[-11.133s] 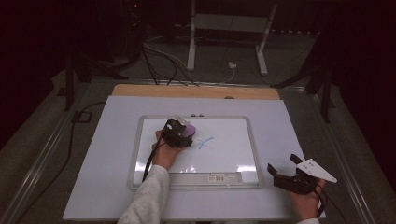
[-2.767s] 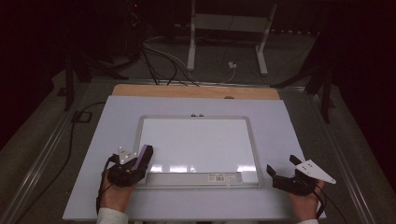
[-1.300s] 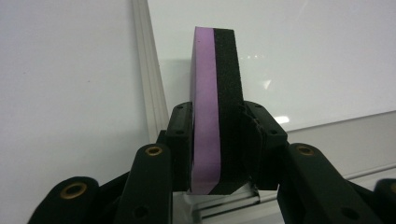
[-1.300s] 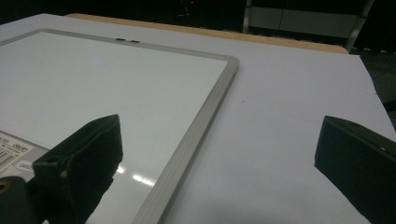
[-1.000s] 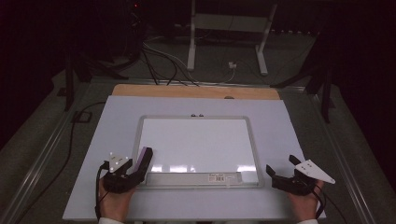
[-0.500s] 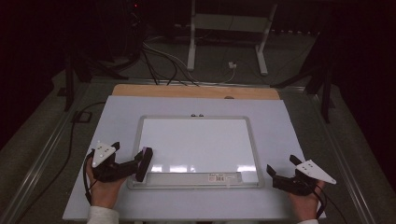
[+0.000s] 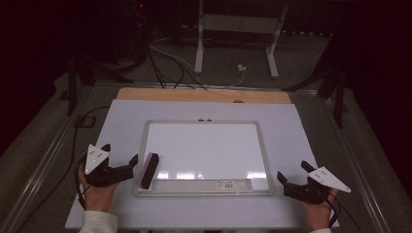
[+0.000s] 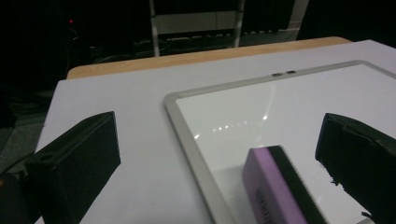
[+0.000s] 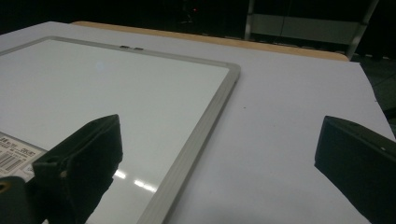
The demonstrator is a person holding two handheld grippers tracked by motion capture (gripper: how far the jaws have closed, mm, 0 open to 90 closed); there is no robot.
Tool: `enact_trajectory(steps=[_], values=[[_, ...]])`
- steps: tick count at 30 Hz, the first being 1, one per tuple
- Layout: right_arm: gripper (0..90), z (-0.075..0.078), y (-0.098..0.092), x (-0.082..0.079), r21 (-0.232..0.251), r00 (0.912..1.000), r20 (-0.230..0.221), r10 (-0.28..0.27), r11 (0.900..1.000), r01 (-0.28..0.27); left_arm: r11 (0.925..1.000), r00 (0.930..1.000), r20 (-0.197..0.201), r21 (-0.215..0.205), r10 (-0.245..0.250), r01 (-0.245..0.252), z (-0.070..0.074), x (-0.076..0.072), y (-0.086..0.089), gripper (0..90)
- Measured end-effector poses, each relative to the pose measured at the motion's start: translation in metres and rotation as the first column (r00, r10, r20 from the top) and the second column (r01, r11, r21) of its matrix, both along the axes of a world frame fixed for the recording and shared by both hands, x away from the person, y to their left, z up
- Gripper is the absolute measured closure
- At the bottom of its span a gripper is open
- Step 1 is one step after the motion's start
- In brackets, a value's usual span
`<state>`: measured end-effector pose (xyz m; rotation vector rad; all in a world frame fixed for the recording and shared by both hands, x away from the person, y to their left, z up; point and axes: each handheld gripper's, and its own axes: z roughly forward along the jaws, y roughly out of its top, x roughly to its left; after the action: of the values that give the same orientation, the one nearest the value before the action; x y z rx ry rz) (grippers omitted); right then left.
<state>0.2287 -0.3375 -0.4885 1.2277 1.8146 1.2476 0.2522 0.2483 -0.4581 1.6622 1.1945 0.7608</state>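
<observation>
Eraser: a purple-and-black eraser point(image 7: 147, 170) is lying on the whiteboard's point(image 7: 204, 150) near-left corner, resting across the frame's left edge; in the left gripper view the eraser point(image 8: 280, 191) is sitting between the jaws, nearer the right-hand one, with neither jaw touching it.

Whiteboard: it is lying flat in the middle of the tabletop point(image 7: 121, 126), its white face wiped clean, a barcode sticker point(image 7: 232, 184) sitting on its near frame and two small clips point(image 7: 204, 119) showing on its far frame.

Left tool: the left tool point(image 7: 135, 167) is lying just left of the whiteboard's near-left corner, pointing toward the eraser; its jaws have just been opening and are now standing wide, gripping nothing, the eraser lying loose between them. In its own view the left tool point(image 8: 219, 168) is facing along the whiteboard's left frame.

Right tool: the right tool point(image 7: 291, 177) is sitting just beyond the whiteboard's near-right corner, well apart from the eraser; its jaws are standing wide apart and holding nothing. In its own view the right tool point(image 9: 219, 158) is straddling the whiteboard's point(image 9: 93, 102) right frame.

Hands: a hand is resting under each tool at the tabletop's near edge, a white sleeve point(image 7: 98, 222) showing below the left one.

Tabletop: pale sheet covering it, a wooden strip point(image 7: 204, 95) showing beyond the whiteboard's far side.
</observation>
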Motion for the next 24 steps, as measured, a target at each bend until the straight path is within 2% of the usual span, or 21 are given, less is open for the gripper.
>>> enact_trajectory(steps=[5, 13, 18, 21, 24], values=[[1.3, 0.001, 0.0, -0.001, 0.004, 1.0, 0.008, 0.005, 1.0, -0.005, 0.9999, 0.9999, 0.001, 0.007, 0.016, -0.016, -0.007, -0.004, 0.009, 0.7], [1.3, 0.003, 0.0, -0.002, 0.009, 0.9998, 0.017, 0.006, 1.0, -0.006, 0.9985, 0.9983, 0.036, 0.026, 0.046, -0.047, -0.02, -0.014, 0.018, 0.7], [1.3, 0.004, 0.0, -0.002, 0.014, 0.9998, 0.021, 0.003, 1.0, -0.003, 0.9978, 0.9978, 0.025, 0.021, 0.062, -0.063, -0.026, -0.018, 0.021, 0.7], [1.3, 0.004, -0.001, -0.001, 0.013, 0.9998, 0.019, 0.0, 1.0, 0.0, 0.9976, 0.998, 0.024, 0.034, 0.059, -0.06, -0.027, -0.019, 0.019, 0.7], [1.2, 0.004, 0.0, -0.001, 0.013, 0.9999, 0.017, -0.001, 1.0, 0.001, 0.9977, 0.9975, 0.026, 0.016, 0.066, -0.066, -0.027, -0.018, 0.02, 0.8]])
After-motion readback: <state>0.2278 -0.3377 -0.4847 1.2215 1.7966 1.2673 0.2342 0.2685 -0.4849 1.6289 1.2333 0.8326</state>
